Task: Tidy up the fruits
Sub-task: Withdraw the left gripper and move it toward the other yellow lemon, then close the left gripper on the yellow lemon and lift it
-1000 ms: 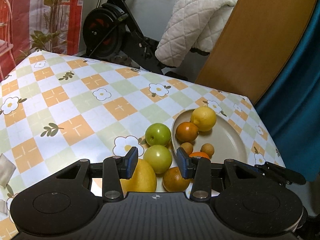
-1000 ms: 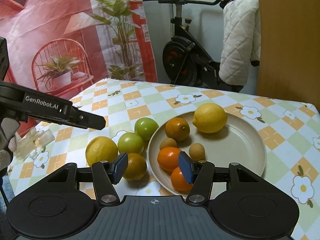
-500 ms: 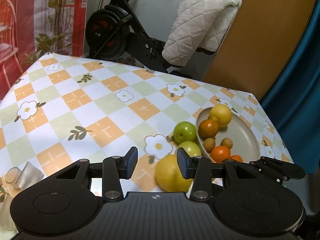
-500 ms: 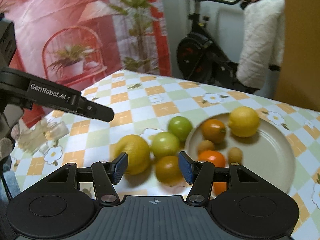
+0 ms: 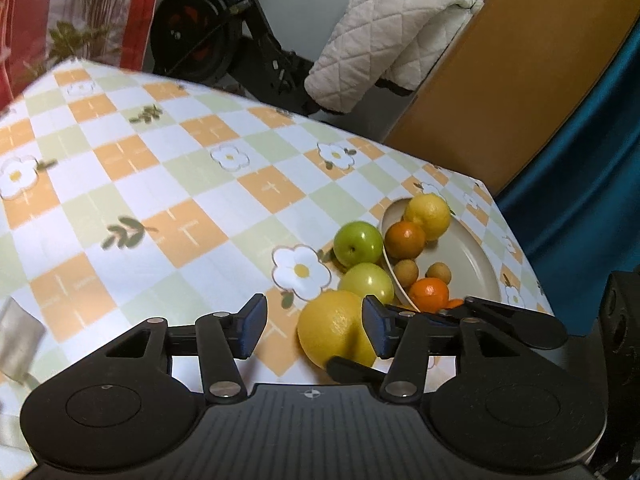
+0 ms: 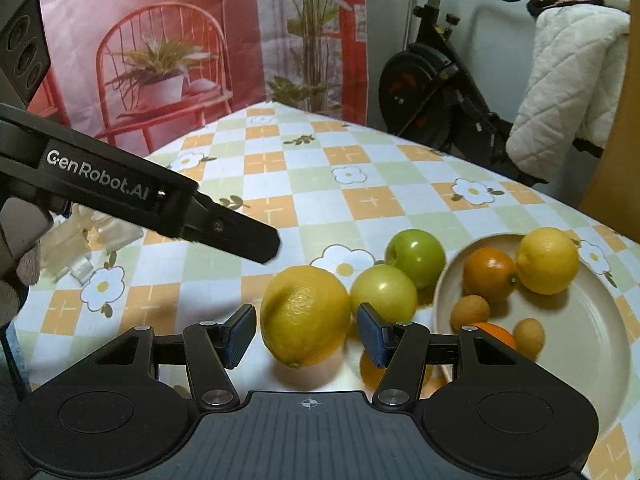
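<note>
Approach: right gripper [image 6: 306, 332], jaws apart and empty, frames the large yellow dimpled lemon [image 6: 305, 316] on the checked-cloth desk [image 6: 360, 200] beside the beige plate [image 6: 592, 344]; centre, then close gently; left gripper [image 5: 312, 330] likewise apart.

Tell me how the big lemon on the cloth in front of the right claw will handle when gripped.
The big lemon is rounded and lies loose on the tablecloth, so a nudge would probably roll it. Its dimpled rind looks firm, likely grippy. It nearly fills the open right claw, so an off-centre squeeze may squirt it out.
</note>
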Demonstrator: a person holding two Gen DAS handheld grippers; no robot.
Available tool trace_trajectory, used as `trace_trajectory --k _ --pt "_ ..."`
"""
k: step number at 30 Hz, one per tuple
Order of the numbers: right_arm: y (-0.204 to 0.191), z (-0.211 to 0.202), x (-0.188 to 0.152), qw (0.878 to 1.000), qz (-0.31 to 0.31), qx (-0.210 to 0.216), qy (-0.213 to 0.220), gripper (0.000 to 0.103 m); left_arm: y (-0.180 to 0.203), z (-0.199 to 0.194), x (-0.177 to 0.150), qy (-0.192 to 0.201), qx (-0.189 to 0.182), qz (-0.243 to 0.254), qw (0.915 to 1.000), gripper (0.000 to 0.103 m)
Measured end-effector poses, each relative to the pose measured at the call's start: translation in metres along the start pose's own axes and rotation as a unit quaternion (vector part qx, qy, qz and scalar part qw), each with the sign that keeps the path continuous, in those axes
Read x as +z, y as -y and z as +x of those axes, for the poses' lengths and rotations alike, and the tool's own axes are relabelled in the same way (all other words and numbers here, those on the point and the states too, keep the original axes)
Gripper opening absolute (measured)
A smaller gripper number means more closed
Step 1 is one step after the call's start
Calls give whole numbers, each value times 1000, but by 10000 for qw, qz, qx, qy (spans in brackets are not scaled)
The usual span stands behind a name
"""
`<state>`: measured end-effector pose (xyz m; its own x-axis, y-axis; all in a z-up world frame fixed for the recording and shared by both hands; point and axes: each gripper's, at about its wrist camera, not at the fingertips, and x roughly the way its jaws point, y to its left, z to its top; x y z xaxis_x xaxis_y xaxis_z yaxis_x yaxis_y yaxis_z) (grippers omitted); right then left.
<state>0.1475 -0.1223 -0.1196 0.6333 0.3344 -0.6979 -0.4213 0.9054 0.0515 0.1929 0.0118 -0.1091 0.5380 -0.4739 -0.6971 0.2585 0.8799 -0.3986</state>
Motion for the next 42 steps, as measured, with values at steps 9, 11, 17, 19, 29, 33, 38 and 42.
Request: trace_trajectory --k 9,11,17,19,29,33,38,42 --pt "-8 11 0 9997 -211 -79 -82 54 -5 22 -10 -214 -276 -233 9991 59" --pt "-11 12 0 9994 -315 -119 -73 54 -6 27 -12 -268 -337 -290 9987 60" --pt "-15 14 -1 9987 -478 -171 -68 54 -12 36 -20 -362 -596 -531 9962 60" --pt "-16 15 -1 9985 -507 -182 -80 54 -14 40 -23 -421 -675 -599 9950 59" --pt "-16 19 -7 9984 -496 -175 -205 51 -22 40 -25 -412 -857 -690 9931 58" --pt "-15 19 -7 9986 -464 -164 -195 51 -20 39 -25 -400 -826 -666 9936 58" --pt "-15 14 -6 9990 -409 -139 -88 50 -8 29 -22 -304 -584 -327 9973 58" --pt "-13 2 -4 9993 -337 -132 101 50 4 20 -18 -206 -510 -155 9984 58"
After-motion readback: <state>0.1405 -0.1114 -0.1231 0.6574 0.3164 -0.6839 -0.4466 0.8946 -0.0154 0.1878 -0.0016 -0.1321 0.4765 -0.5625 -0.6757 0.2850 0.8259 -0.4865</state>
